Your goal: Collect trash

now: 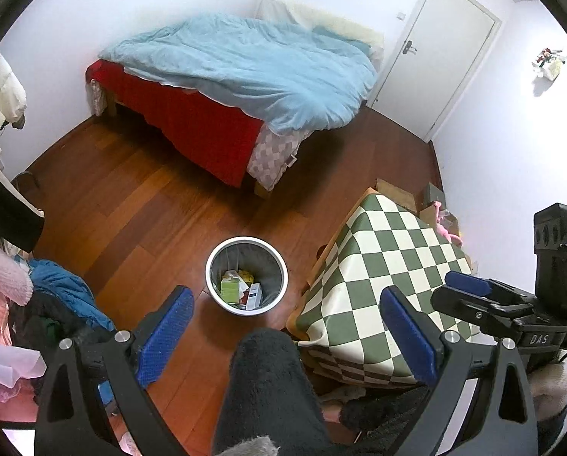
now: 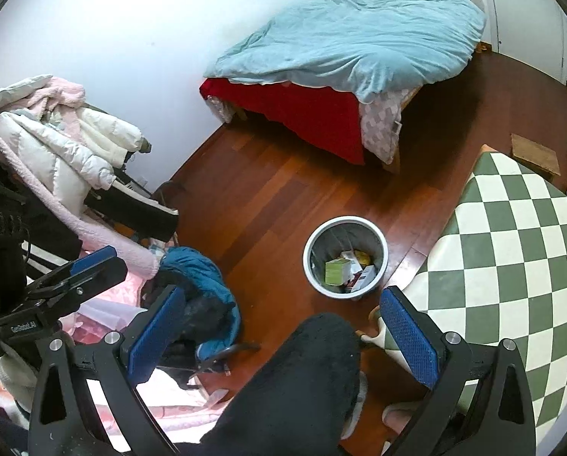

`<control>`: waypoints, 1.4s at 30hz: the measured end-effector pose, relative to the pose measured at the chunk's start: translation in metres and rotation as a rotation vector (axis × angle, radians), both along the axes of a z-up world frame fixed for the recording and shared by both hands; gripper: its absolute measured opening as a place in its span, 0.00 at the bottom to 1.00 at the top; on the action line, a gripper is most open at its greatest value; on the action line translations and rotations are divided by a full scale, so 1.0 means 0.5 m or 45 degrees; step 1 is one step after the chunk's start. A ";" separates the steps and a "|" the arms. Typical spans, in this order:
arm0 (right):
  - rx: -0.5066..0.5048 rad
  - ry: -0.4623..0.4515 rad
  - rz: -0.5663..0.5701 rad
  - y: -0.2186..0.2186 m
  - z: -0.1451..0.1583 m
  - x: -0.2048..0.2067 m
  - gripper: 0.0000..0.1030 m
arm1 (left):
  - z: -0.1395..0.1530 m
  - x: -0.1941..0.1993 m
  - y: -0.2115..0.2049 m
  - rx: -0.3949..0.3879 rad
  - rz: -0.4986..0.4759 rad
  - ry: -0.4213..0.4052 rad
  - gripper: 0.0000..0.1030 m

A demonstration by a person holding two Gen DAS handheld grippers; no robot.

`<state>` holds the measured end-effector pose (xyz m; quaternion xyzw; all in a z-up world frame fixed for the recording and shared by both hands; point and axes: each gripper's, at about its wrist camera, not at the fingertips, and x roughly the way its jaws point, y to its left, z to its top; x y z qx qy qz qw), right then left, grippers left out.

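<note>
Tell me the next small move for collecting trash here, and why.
Probably turn the grippers to scan for loose litter. Both the left gripper and right gripper are open and empty, raised over the floor. The trash bin already holds boxes and wrappers, and the checkered table shows nothing on the part in view.

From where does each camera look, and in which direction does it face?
Left wrist: sits on the left tool, looks down and forward at the bin, bed and checkered table; shows its open fingers, the person's dark knee and the right tool.
Right wrist: sits on the right tool, faces likewise; shows the left tool and clothes pile.
Both share the bin, bed and table.
</note>
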<state>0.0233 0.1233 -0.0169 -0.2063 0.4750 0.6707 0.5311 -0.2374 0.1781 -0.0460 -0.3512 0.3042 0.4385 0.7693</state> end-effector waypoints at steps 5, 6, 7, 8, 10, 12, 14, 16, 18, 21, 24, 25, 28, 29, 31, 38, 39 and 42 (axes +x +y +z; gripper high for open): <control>-0.011 0.013 0.029 0.003 0.001 -0.012 1.00 | 0.005 -0.008 -0.006 0.011 0.005 -0.007 0.97; -0.014 0.014 0.032 0.003 0.001 -0.014 1.00 | 0.006 -0.008 -0.006 0.013 0.007 -0.006 0.97; -0.015 0.017 0.036 0.004 0.000 -0.014 1.00 | 0.006 -0.009 -0.008 0.015 0.010 -0.007 0.97; -0.019 0.019 0.041 0.006 -0.002 -0.015 1.00 | 0.006 -0.007 -0.010 0.015 0.013 -0.009 0.97; -0.020 0.021 0.045 0.007 -0.001 -0.016 1.00 | 0.006 -0.009 -0.007 0.016 0.010 -0.008 0.97; -0.023 0.021 0.046 0.009 -0.001 -0.018 1.00 | 0.008 -0.012 -0.006 0.020 0.016 -0.010 0.97; -0.022 0.021 0.047 0.009 0.001 -0.018 1.00 | 0.010 -0.013 -0.007 0.023 0.027 -0.010 0.97; -0.022 0.020 0.045 0.010 0.000 -0.018 1.00 | 0.011 -0.015 -0.007 0.025 0.034 -0.008 0.97; -0.019 0.019 0.047 0.011 0.002 -0.019 1.00 | 0.011 -0.017 -0.008 0.022 0.036 -0.006 0.98; -0.020 0.020 0.045 0.012 0.003 -0.020 1.00 | 0.011 -0.018 -0.011 0.018 0.037 -0.010 0.99; -0.017 0.018 0.048 0.013 0.010 -0.021 1.00 | 0.012 -0.020 -0.011 0.016 0.037 -0.014 0.99; -0.016 0.018 0.050 0.014 0.012 -0.021 1.00 | 0.013 -0.020 -0.012 0.017 0.039 -0.014 0.99; -0.012 0.017 0.057 0.014 0.021 -0.023 1.00 | 0.017 -0.021 -0.013 0.023 0.038 -0.018 0.99; -0.009 0.016 0.058 0.013 0.024 -0.023 1.00 | 0.020 -0.021 -0.014 0.026 0.037 -0.021 0.99; -0.008 0.017 0.062 0.014 0.026 -0.024 1.00 | 0.022 -0.020 -0.017 0.029 0.037 -0.023 0.99; -0.009 0.024 0.090 0.005 0.028 -0.024 1.00 | 0.025 -0.020 -0.020 0.017 0.026 -0.026 0.99; -0.009 0.025 0.093 0.005 0.027 -0.023 1.00 | 0.026 -0.020 -0.020 0.016 0.023 -0.027 0.99; -0.010 0.027 0.101 0.003 0.027 -0.023 1.00 | 0.027 -0.016 -0.021 0.011 0.010 -0.029 0.99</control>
